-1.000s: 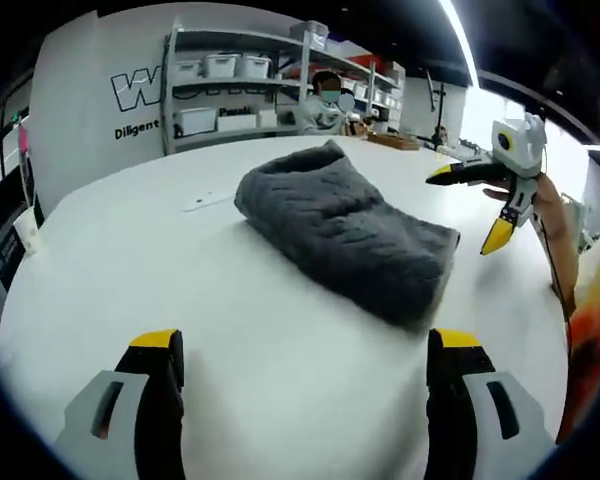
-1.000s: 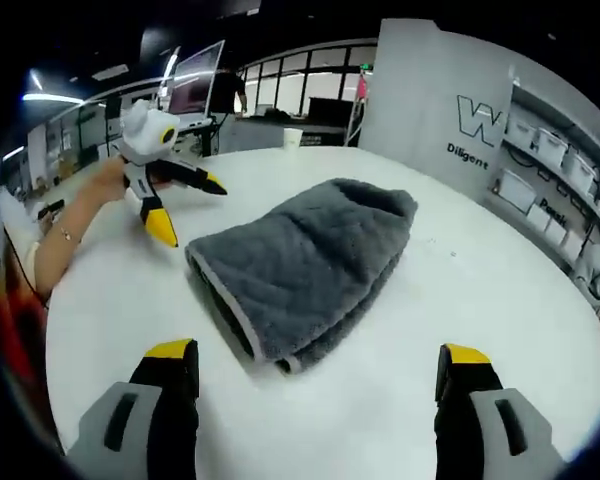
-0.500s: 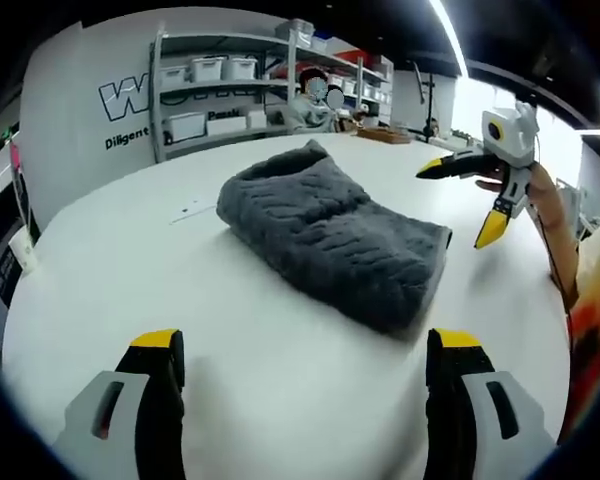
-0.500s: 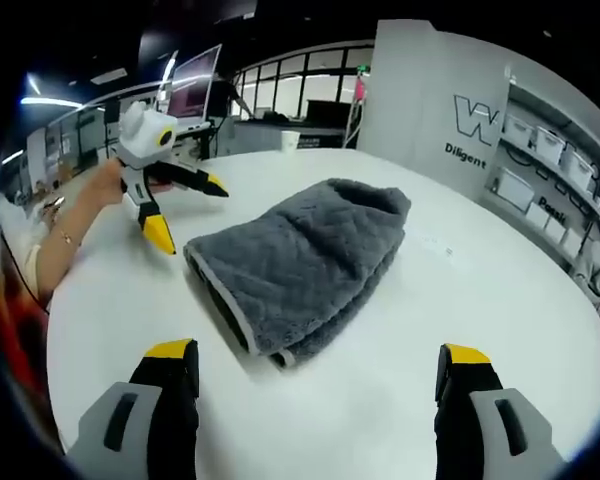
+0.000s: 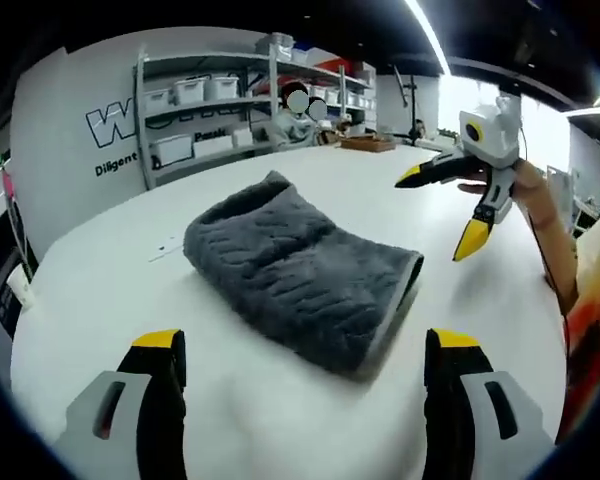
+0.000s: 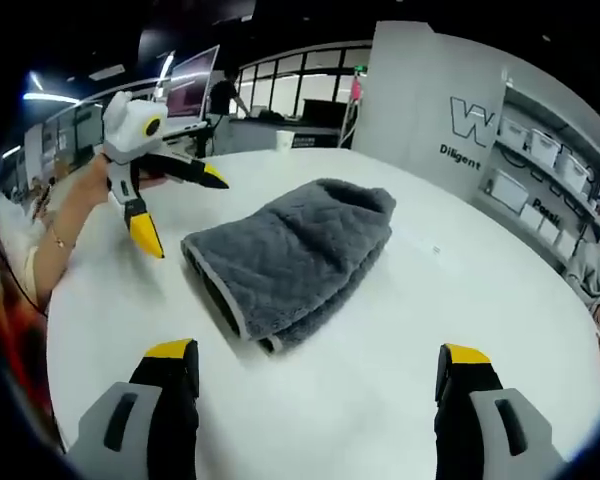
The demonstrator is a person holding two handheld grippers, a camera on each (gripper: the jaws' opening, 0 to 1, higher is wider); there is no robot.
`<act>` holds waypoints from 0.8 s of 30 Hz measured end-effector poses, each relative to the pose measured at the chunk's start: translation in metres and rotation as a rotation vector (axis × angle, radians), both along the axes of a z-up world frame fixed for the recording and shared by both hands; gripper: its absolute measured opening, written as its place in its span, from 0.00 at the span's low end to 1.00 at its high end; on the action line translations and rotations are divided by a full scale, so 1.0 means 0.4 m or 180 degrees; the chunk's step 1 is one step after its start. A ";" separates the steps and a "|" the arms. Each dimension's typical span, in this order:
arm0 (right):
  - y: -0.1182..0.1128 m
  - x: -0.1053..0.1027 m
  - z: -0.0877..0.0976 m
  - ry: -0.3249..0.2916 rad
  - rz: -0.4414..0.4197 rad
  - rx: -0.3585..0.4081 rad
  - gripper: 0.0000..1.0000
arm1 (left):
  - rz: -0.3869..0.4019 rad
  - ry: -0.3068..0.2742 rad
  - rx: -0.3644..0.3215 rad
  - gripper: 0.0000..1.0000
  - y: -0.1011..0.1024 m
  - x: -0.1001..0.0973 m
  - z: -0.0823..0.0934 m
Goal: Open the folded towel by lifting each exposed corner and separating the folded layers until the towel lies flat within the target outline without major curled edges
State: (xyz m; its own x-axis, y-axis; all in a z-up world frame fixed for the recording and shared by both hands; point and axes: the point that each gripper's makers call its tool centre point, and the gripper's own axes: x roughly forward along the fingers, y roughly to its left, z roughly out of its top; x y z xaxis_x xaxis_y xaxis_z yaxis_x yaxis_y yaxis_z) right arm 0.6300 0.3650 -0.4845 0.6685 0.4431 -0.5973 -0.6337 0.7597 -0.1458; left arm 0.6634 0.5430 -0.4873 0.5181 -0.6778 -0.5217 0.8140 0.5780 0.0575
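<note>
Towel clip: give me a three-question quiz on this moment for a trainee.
1. True or false: the towel is still folded on the table.
2. Which of these is gripping the towel? A) left gripper B) right gripper C) neither
3. Fill in: both grippers' jaws stand ____.

Key: 1 true; 2 C; 3 open.

Dark grey towel [image 5: 295,275] with a quilted, wavy texture and a paler grey hem, on a plain white table [image 5: 110,300]. Grey-and-black left gripper [image 5: 300,400] and right gripper [image 6: 310,405], jaws tipped yellow.
</note>
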 end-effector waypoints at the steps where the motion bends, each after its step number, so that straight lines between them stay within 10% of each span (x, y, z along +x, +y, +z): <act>1: 0.001 -0.004 0.002 0.0006 0.0010 0.0015 0.99 | -0.0023 -0.0019 0.0027 0.97 -0.010 -0.004 -0.002; 13: -0.005 -0.013 0.027 -0.0088 0.0039 0.0040 0.99 | -0.0217 -0.0279 -0.0267 0.90 -0.142 -0.030 0.055; 24: -0.004 -0.015 0.021 -0.0066 0.0069 -0.0008 0.99 | -0.0290 -0.0434 -0.0005 0.72 -0.236 -0.043 0.023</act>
